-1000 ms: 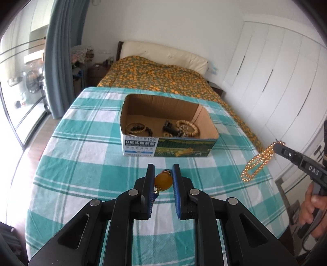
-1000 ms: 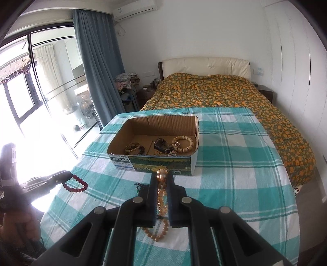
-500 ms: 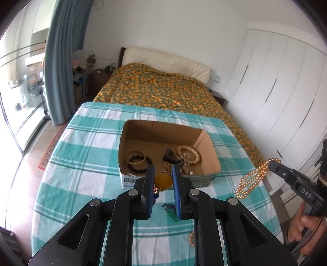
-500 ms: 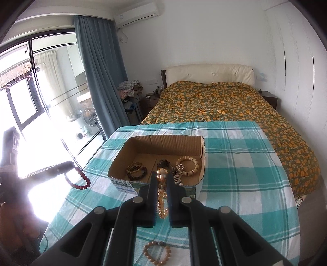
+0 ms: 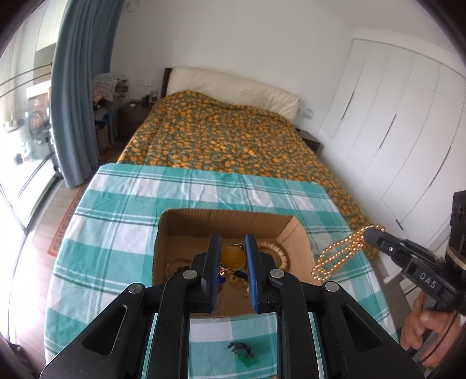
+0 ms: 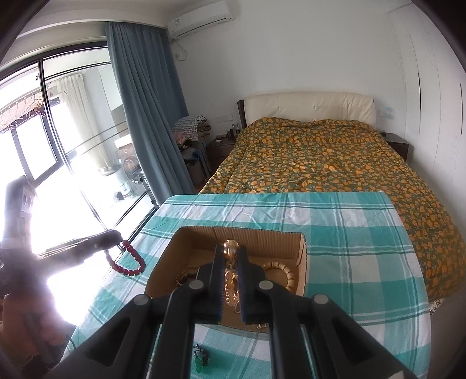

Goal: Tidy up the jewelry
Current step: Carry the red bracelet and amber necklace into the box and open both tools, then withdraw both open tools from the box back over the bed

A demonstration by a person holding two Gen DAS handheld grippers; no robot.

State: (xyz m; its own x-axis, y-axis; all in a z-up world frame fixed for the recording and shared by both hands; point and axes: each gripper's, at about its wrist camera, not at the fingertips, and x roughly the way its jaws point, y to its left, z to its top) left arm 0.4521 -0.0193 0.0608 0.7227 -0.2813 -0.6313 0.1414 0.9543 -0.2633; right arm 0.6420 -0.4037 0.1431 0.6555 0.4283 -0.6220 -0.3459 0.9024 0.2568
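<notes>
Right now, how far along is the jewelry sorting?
Done: several bracelets lie in the box. In hand: left gripper shut on a red bracelet, right gripper shut on a gold necklace, both at the box, neither released. Left: drop those two in, then fetch the small green piece on the cloth.

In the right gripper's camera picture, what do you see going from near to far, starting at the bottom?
Small green trinket on the checked tablecloth → cardboard box holding bracelets → bed with the orange-patterned cover → cream headboard → air conditioner.
</notes>
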